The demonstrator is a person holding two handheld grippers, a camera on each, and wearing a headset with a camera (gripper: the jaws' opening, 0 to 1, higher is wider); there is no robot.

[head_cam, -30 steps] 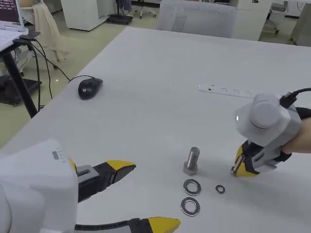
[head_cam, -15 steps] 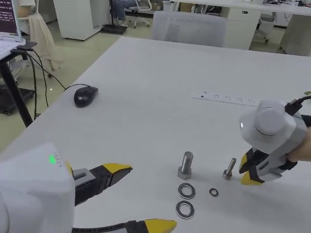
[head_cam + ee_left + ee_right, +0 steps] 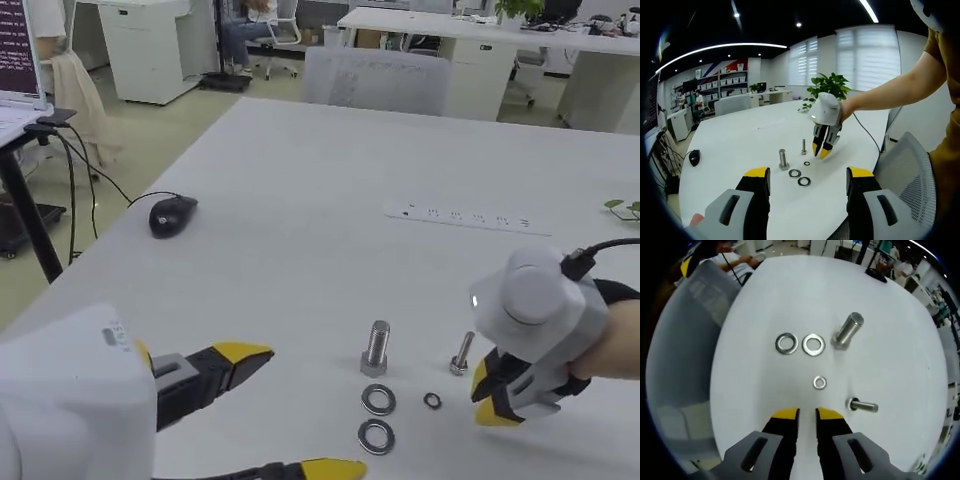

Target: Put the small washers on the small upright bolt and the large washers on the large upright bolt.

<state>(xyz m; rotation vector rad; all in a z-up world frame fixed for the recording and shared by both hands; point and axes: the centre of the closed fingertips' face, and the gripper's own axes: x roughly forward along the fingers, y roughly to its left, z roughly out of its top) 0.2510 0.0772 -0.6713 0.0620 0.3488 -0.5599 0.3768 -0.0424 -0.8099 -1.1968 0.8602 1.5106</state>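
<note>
Right hand-held gripper [image 3: 806,412] barely ajar, empty.

Nothing legible here, tbh. The dark laptop screen [image 3: 17,48] off at the far left edge has rows of pale text, but it's way too small to read. There's also a tiny grey marking on top of the left gripper [image 3: 318,408], on its white housing, and that's just a blur.

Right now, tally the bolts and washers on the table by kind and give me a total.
Large bolt: 1
Small bolt: 1
Large washers: 2
Small washer: 1
Total: 5
</note>
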